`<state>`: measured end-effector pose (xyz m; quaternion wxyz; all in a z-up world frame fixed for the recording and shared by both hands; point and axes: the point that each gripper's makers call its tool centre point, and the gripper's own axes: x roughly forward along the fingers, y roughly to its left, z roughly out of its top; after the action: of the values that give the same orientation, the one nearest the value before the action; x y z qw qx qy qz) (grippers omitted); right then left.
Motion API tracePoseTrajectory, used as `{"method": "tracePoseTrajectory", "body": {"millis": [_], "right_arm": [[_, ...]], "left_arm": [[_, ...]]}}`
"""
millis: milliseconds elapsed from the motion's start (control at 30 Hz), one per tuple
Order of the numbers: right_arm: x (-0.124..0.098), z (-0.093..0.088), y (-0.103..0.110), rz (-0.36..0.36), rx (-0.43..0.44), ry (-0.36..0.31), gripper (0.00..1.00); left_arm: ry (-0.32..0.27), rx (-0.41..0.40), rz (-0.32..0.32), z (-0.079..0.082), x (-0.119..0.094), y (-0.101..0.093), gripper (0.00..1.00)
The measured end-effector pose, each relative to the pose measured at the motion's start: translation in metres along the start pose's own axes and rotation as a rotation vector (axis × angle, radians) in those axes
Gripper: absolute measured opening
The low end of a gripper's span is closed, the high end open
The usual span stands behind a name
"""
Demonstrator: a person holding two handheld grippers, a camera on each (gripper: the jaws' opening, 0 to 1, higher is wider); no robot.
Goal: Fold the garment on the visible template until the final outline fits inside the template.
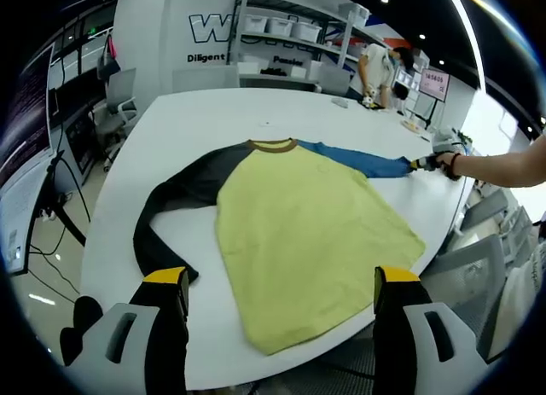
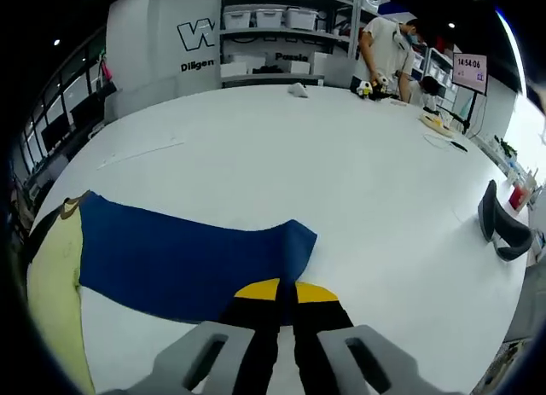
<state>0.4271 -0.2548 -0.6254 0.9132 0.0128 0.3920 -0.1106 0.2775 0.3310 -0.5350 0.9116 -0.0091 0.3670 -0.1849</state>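
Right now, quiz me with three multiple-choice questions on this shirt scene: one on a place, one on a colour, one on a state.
1. Where does the shirt lie?
A. on the white table
B. on a chair
C. on the floor

2. What colour is the sleeve at the right tongs?
A. red
B. blue
C. white

3. How do the left tongs stand?
A. shut on the hem
B. shut on the collar
C. open, holding nothing

Answers:
1 A: it lies spread flat on the tabletop.
2 B: the sleeve is blue in both views.
3 C: the jaws stand wide apart above the shirt.
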Motion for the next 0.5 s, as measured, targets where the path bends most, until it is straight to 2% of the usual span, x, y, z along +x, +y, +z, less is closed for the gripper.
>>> {"method": "tracePoseTrajectory", "body": {"millis": [100,233,400,500], "right_arm": [[-0.007,0.011,-0.001,0.004,0.031,-0.012,0.0],[-0.013,0.021,0.001,0.005,0.018,-0.021,0.0],[-0.019,0.029,0.016,0.02,-0.022,-0.03,0.0],[-0.022,0.034,0.023,0.029,-0.01,-0.027,0.0]], "left_arm": [[0.001,0.001,-0.005,0.0,-0.001,0.0,0.88],[0.001,0.008,-0.01,0.001,-0.001,0.0,0.89],[-0.006,0.021,-0.027,0.003,0.0,-0.003,0.91],[-0.018,0.024,-0.036,0.006,-0.002,-0.004,0.94]]}}
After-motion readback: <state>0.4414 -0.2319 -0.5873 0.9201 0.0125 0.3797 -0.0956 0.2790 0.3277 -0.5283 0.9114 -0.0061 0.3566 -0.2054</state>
